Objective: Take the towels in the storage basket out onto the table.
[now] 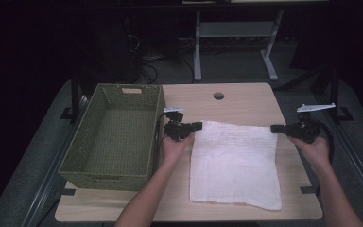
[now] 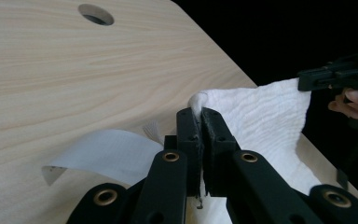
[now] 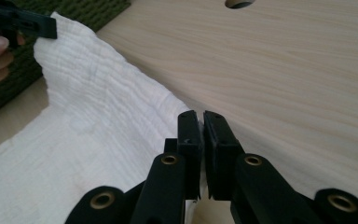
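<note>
Our forearms come in low, each hand on a claw. Biggest thing is the table [image 1: 246, 97], then the green basket [image 1: 116, 137] just outside the left claw [image 1: 197, 126]. Between the claws we've got the white cloth [image 1: 236, 163], far edge lifted, near part lying flat. Left claw is clamped on one far corner, right claw [image 1: 275, 128] pinched on the other, with the cloth stretched between them.
</note>
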`<state>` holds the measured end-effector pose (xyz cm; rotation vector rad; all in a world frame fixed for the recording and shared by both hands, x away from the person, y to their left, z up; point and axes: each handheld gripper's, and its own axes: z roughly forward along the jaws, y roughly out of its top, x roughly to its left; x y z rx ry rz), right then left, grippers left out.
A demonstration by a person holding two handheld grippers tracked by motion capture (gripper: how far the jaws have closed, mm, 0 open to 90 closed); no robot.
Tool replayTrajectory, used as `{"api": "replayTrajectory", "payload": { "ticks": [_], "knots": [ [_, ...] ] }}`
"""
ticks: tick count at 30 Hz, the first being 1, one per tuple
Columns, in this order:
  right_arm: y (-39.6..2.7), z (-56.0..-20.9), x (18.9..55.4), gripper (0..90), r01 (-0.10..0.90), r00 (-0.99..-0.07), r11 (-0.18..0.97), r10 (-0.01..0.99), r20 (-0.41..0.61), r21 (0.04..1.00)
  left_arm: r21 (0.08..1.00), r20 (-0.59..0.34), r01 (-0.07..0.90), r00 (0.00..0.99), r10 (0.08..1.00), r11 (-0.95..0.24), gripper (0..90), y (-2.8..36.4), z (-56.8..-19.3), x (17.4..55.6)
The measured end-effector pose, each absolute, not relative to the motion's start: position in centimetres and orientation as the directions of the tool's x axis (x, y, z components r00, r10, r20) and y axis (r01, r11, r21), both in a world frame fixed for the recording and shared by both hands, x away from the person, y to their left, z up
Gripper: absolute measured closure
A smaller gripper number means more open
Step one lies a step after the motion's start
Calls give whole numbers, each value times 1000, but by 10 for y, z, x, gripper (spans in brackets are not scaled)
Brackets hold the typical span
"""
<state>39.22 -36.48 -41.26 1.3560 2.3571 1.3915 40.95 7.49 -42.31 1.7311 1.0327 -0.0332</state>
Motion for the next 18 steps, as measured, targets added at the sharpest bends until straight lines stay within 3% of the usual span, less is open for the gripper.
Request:
{"api": "replayTrajectory", "payload": {
  "ticks": [18],
  "knots": [
    [-361, -404, 307, 850, 562, -699, 206, 637, 326, 801, 794, -421, 585, 724, 546, -164, 858, 75, -415, 338]
  ]
}}
